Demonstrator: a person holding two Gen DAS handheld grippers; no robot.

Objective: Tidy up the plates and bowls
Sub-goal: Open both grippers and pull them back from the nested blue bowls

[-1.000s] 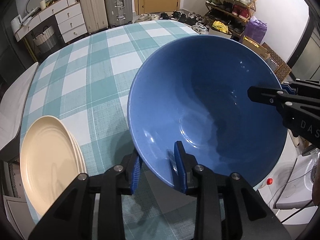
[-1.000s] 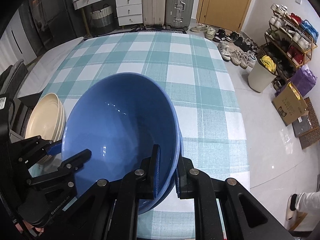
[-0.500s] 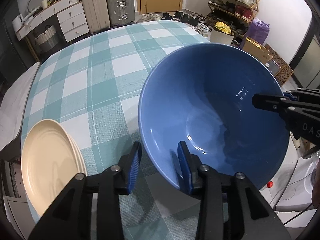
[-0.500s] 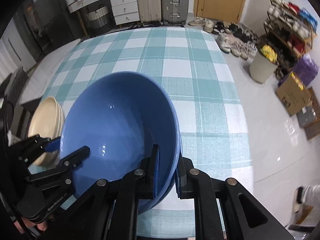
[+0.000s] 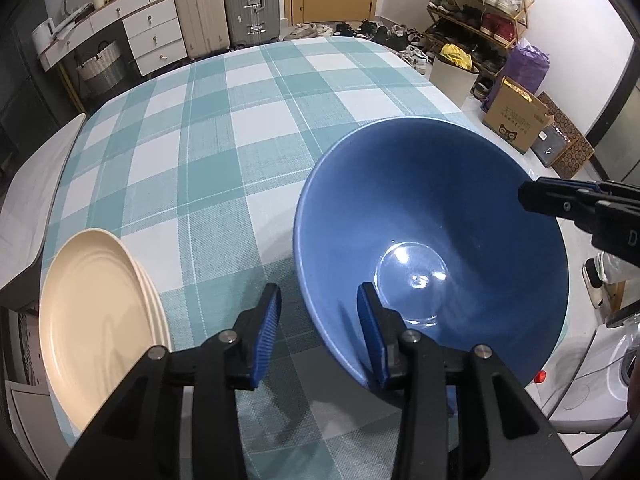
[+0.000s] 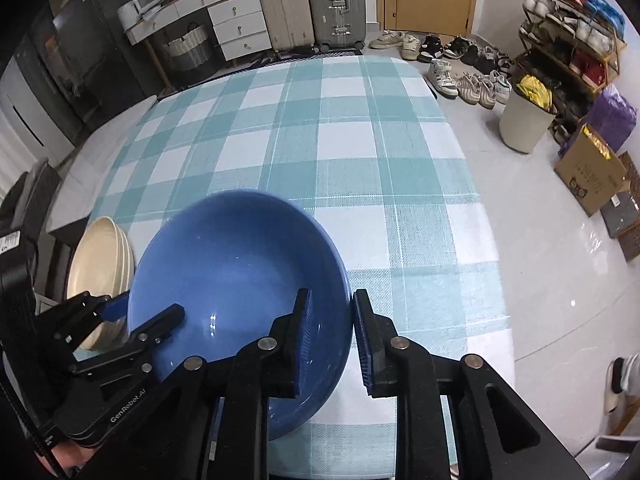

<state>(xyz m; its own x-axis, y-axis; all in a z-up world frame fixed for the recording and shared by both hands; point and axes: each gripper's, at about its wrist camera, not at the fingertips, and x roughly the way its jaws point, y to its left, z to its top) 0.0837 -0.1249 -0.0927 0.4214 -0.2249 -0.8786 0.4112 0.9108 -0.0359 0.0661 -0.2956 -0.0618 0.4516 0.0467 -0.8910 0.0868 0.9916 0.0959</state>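
Blue bowl (image 5: 432,216) astride both opening, seemingly released grippers

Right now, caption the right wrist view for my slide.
Right gripper jaws opening astride the blue bowl rim on the checked tablecloth.

Blue bowl (image 5: 432,240), cream plates (image 5: 96,320), teal-and-white checked tablecloth (image 5: 240,128).

Left gripper (image 5: 318,330) let go of blue bowl (image 5: 432,240) rim a second ago; pads now spread well apart, rim loose between them. Right gripper (image 6: 330,340) was clamped on opposite rim, jaws now opening, rim between pads with a gap. Bowl no longer tilted up, now sitting lower on checked tablecloth (image 5: 224,152).
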